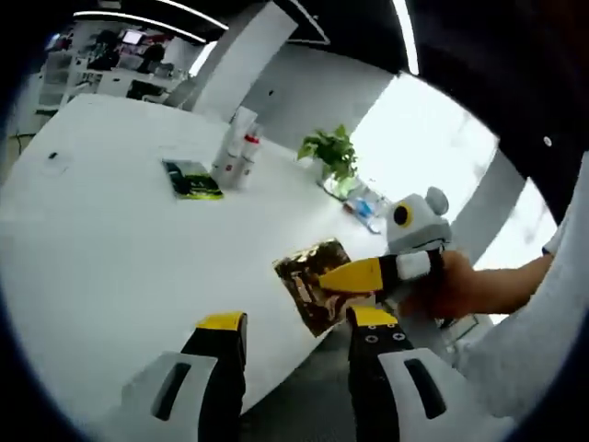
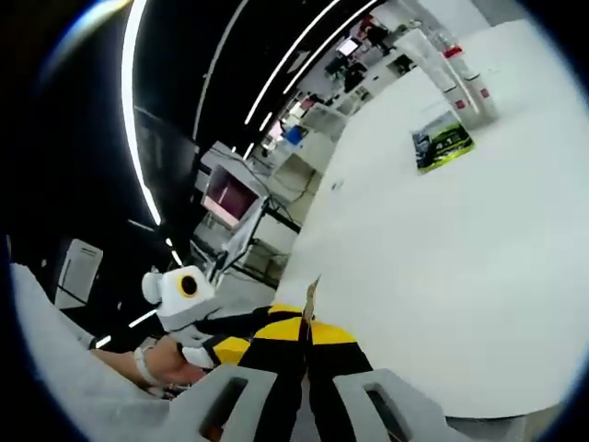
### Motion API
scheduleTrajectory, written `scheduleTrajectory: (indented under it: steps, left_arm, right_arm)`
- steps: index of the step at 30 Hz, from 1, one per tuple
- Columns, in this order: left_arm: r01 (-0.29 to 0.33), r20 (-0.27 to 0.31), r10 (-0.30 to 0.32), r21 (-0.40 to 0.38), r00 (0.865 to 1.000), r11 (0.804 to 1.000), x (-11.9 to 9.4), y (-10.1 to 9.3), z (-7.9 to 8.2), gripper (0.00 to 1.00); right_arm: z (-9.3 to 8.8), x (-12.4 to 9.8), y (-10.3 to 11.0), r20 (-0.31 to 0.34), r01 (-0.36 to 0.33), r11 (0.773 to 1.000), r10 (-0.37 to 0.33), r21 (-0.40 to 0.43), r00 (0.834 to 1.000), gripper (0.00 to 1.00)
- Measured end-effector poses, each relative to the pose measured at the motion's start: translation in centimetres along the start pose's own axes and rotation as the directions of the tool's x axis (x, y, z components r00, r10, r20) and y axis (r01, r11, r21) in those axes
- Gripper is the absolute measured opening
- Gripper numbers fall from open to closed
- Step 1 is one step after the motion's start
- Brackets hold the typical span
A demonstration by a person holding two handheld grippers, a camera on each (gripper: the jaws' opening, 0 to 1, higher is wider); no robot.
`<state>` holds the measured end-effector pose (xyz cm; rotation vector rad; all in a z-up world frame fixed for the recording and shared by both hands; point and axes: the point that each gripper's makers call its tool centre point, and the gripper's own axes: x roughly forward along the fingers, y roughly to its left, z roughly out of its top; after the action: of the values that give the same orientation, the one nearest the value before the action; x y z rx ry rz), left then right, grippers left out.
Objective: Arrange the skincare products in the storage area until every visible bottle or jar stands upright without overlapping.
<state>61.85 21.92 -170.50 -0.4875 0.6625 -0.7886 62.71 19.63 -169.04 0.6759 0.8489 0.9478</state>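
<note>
two tongs: my right gripper (image 2: 306, 348) grips a shiny gold-brown foil sachet (image 1: 313, 281), left gripper (image 1: 296, 324) released; next, placing it by the far white bottles (image 1: 237, 147).

Tongs (image 1: 296, 333) yellow-tipped, black, grey-bodied; sleeve (image 1: 543, 331) pale grey.

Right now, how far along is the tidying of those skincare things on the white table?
Two white bottles already stand upright side by side, far across the white table. In hand: the right gripper pinches a shiny gold-brown packet at the table's near edge, while the left gripper hovers open just short of it. Left: placing that packet, and perhaps the green-black packet lying flat beside the bottles.
</note>
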Motion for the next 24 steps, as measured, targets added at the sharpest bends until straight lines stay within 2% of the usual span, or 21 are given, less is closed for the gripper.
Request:
scheduleTrajectory:
  steps: [2,3,4,5,8,9,10,13,16,18,19,21,22,23,24]
  left_arm:
    - [0.033,0.020,-0.033,-0.040,0.999,0.999,0.2,-0.6,0.2,0.28]
    - [0.061,0.028,-0.059,-0.085,0.998,0.994,0.3,-1.1,0.2,0.27]
    - [0.076,0.032,-0.073,-0.108,0.997,0.991,0.4,-1.4,0.3,0.24]
    - [0.081,0.027,-0.079,-0.101,0.997,0.992,0.4,-1.5,0.2,0.20]
    - [0.161,0.047,-0.156,-0.142,0.987,0.977,0.3,-3.0,0.6,0.06]
    - [0.142,0.058,-0.136,-0.135,0.989,0.981,0.1,-2.5,0.9,0.06]
    - [0.156,0.074,-0.147,-0.142,0.986,0.977,0.0,-2.6,1.1,0.04]
    - [0.220,0.111,-0.198,-0.243,0.974,0.945,-0.4,-3.1,1.7,0.00]
    - [0.250,0.121,-0.226,-0.262,0.967,0.932,-0.8,-3.3,1.9,0.00]
    - [0.288,0.136,-0.258,-0.300,0.956,0.909,-1.2,-3.7,2.0,0.00]
    - [0.319,0.163,-0.281,-0.304,0.946,0.897,-1.4,-3.9,2.3,0.00]
    - [0.343,0.177,-0.300,-0.323,0.937,0.882,-1.7,-4.2,2.4,0.00]
    - [0.348,0.180,-0.304,-0.323,0.936,0.880,-1.8,-4.2,2.4,0.00]
    - [0.356,0.169,-0.317,-0.318,0.933,0.879,-1.8,-4.7,2.4,0.00]
    - [0.354,0.158,-0.319,-0.311,0.934,0.882,-1.8,-4.8,2.2,0.00]
  right_arm:
    - [-0.1,0.0,0.3,-0.001,-0.023,1.000,0.023,0.015,1.000,0.00]
    - [0.1,-0.1,0.5,0.009,-0.036,0.999,0.036,0.020,0.999,0.00]
    - [0.3,0.0,1.1,0.021,-0.070,0.997,0.069,0.028,0.997,0.00]
    - [0.5,-0.1,1.6,0.034,-0.098,0.994,0.097,0.042,0.995,0.00]
    - [0.5,-0.1,1.3,0.031,-0.088,0.995,0.086,0.044,0.996,0.00]
    - [0.5,-0.2,1.2,0.035,-0.097,0.994,0.095,0.057,0.995,0.00]
    - [0.9,-0.3,1.3,0.055,-0.114,0.990,0.110,0.081,0.992,0.00]
    - [0.9,-0.4,1.7,0.055,-0.147,0.983,0.142,0.108,0.988,0.00]
    - [1.0,-0.5,2.3,0.062,-0.193,0.970,0.186,0.145,0.981,0.00]
    - [1.1,-0.6,3.0,0.071,-0.245,0.955,0.237,0.167,0.969,0.00]
    - [1.3,-0.7,3.3,0.086,-0.273,0.945,0.261,0.183,0.962,0.00]
    - [2.1,-0.9,3.5,0.138,-0.314,0.922,0.288,0.228,0.947,0.00]
    - [2.2,-0.9,3.5,0.145,-0.314,0.922,0.287,0.226,0.947,0.02]
    - [2.7,-1.1,3.3,0.178,-0.317,0.920,0.280,0.232,0.943,0.03]
    - [2.9,-1.2,3.2,0.194,-0.324,0.911,0.280,0.254,0.940,0.02]
